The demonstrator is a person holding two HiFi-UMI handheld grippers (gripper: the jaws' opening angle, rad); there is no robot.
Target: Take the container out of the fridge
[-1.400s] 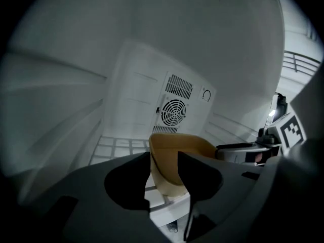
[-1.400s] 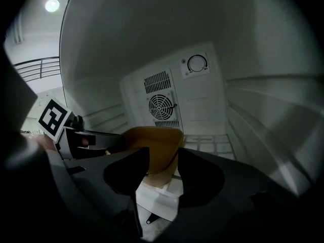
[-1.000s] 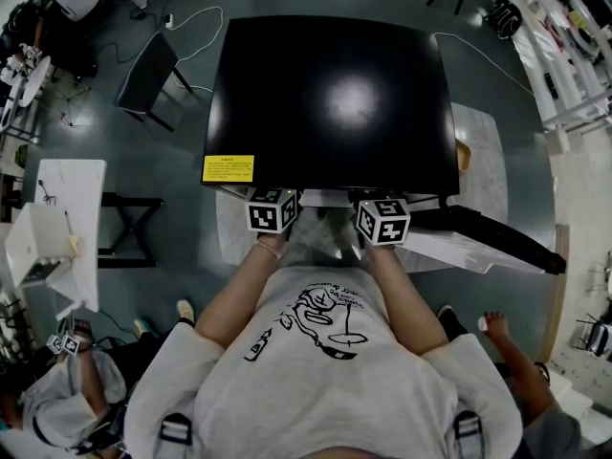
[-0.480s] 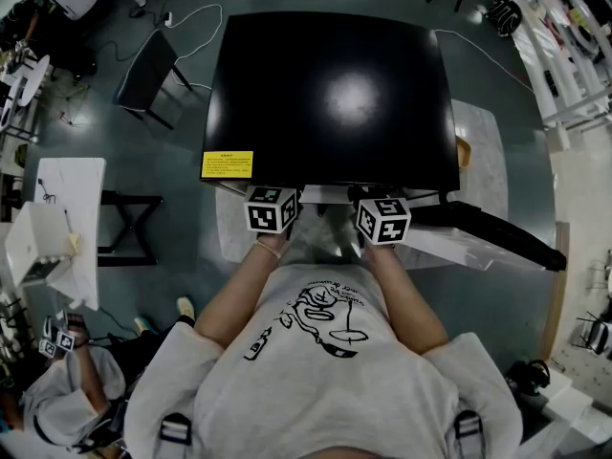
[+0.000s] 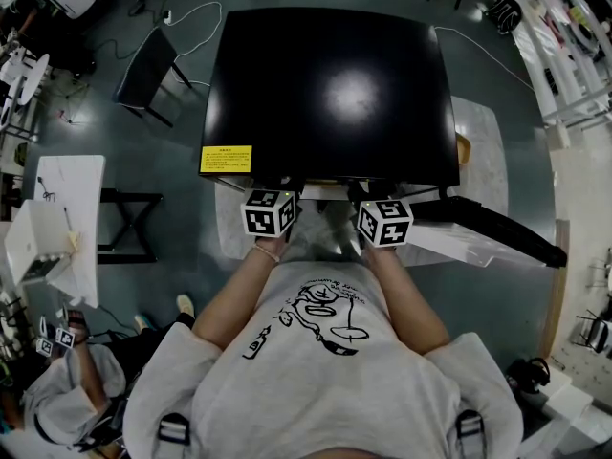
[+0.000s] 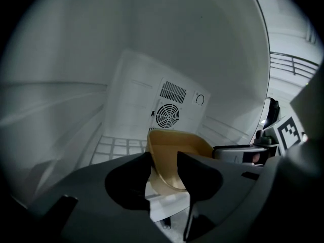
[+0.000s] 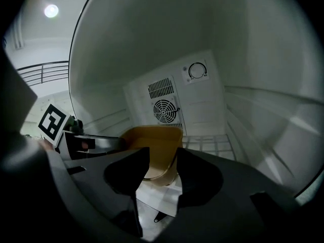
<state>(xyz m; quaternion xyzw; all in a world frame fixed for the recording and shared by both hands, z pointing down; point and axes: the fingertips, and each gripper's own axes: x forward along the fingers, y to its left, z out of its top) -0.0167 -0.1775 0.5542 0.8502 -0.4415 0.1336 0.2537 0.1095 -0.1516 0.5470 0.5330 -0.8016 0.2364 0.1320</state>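
Pulling back: the left gripper [image 6: 164, 157] and right gripper [image 7: 162, 152] are easing away from the fridge [image 5: 330, 94]. In the head view the left marker cube [image 5: 269, 212] and right marker cube [image 5: 384, 223] are coming clear of its front edge, a pale sliver opening between them and the black top. The yellow label [image 5: 226, 159] is sitting higher in frame. A bystander's foot and leg at lower right are gone, baring a dark object [image 5: 526, 376]. The person at lower left [image 5: 67, 404] is shifting small marker cubes [image 5: 53, 337] leftward.

Dark floor [image 5: 177, 165], white table [image 5: 76, 194], black chair [image 5: 145, 73]
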